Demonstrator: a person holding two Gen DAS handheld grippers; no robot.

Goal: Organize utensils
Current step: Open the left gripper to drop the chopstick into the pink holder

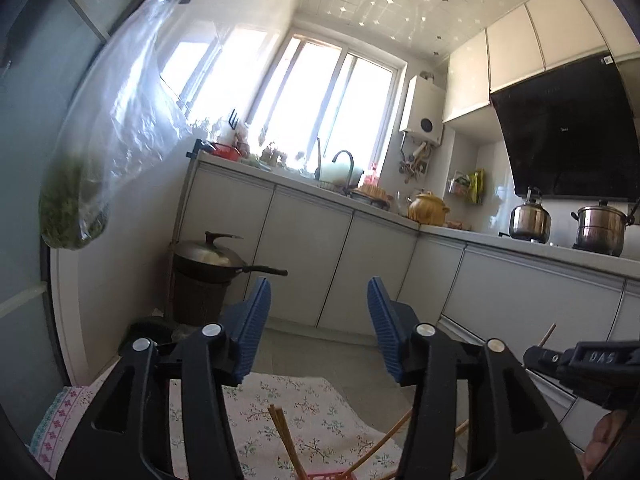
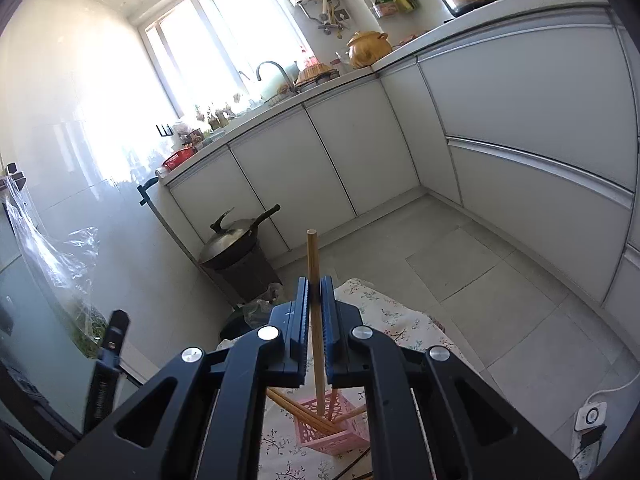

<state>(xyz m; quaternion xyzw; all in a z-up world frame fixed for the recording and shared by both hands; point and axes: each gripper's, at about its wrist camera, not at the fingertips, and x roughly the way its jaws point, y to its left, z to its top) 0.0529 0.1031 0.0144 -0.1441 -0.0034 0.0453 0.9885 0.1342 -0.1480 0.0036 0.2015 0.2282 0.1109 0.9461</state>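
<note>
Between the right gripper's [image 2: 316, 292] closed pads stands a chopstick [image 2: 314, 264].

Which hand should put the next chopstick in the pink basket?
Probably the right. The right gripper is already shut on a chopstick standing above the pink basket. The left gripper is open and empty.

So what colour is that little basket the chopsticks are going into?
Pink, with lattice-cut sides. The basket shows best in the right wrist view, below the gripper.
</note>
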